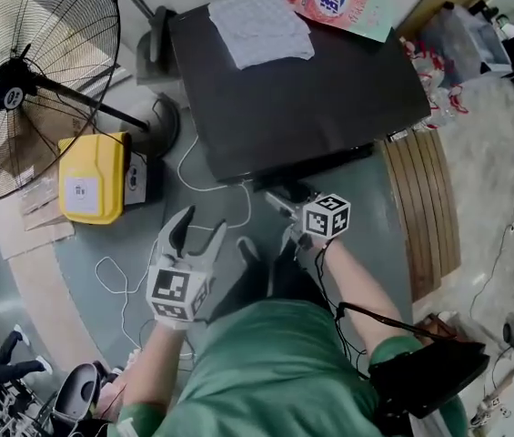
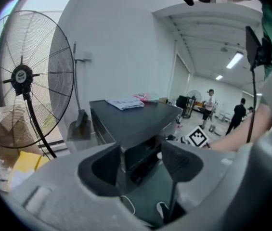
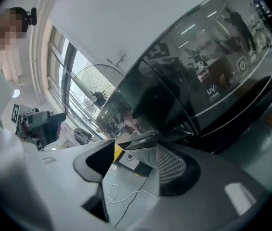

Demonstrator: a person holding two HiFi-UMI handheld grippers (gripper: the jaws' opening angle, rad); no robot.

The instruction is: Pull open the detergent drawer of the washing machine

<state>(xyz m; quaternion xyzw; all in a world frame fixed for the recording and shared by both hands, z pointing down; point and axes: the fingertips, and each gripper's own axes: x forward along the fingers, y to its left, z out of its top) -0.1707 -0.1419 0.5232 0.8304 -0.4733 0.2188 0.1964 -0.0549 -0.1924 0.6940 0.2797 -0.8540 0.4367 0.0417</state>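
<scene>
**Both grippers spread at the washer's front**

Far left stands a fan (image 1: 20,80), with a yellow box (image 1: 93,178) on the floor beside it. My left gripper (image 1: 197,230) hangs just off the front left corner of the washer (image 1: 302,89). Its jaws are spread with nothing between them, and the drawer lies ahead of it, to its right. A cloth (image 1: 259,25) and a bag (image 1: 338,0) lie along the top's back edge. My right gripper (image 1: 284,209) sits under the front edge, close to the panel. Its jaws are spread too. The drawer (image 3: 140,139) juts slightly from the panel into the gap near their tips, and the pads are not pressing on it.
</scene>
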